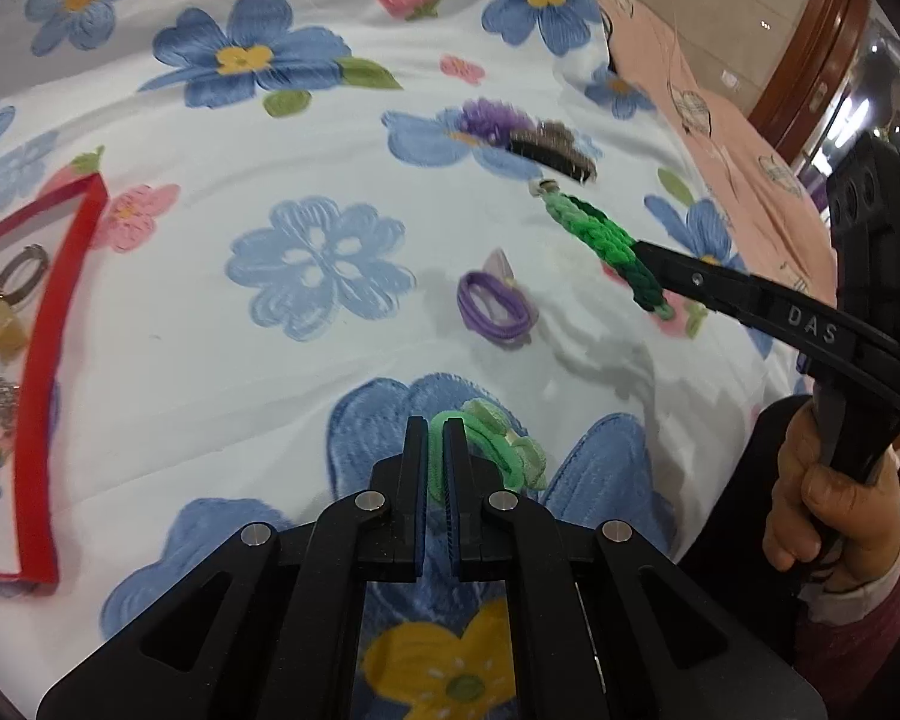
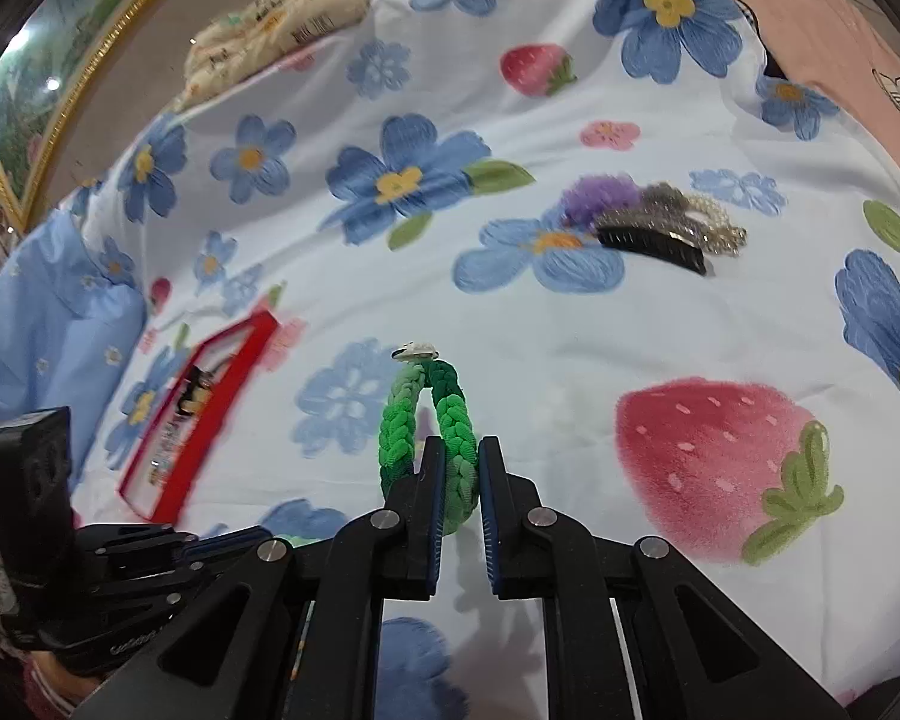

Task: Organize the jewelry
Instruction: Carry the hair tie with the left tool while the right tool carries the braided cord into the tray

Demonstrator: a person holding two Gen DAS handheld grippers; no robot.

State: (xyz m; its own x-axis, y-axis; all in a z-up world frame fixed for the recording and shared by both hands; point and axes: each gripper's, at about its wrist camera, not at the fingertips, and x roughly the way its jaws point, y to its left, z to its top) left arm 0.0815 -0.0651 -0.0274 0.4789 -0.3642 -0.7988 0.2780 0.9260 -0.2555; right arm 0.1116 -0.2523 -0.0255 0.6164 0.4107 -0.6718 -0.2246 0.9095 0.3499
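My left gripper (image 1: 437, 441) is shut on a light green hair tie with a bow (image 1: 498, 450), held just above the flowered sheet. My right gripper (image 2: 457, 450) is shut on a braided green bracelet (image 2: 426, 414) with a small metal clasp at its far end; it also shows in the left wrist view (image 1: 606, 240), lifted off the sheet. A red-rimmed tray (image 1: 42, 372) holding several pieces lies at the left, also seen in the right wrist view (image 2: 210, 396). A purple hair tie (image 1: 495, 306) lies on the sheet between the grippers.
A pile of a purple fluffy tie (image 2: 600, 195), a black hair clip (image 2: 654, 243) and a pearl bracelet (image 2: 717, 228) lies farther back. A pink cloth (image 1: 720, 138) borders the sheet at right. A folded patterned cloth (image 2: 276, 24) and a gold picture frame (image 2: 60, 90) are beyond.
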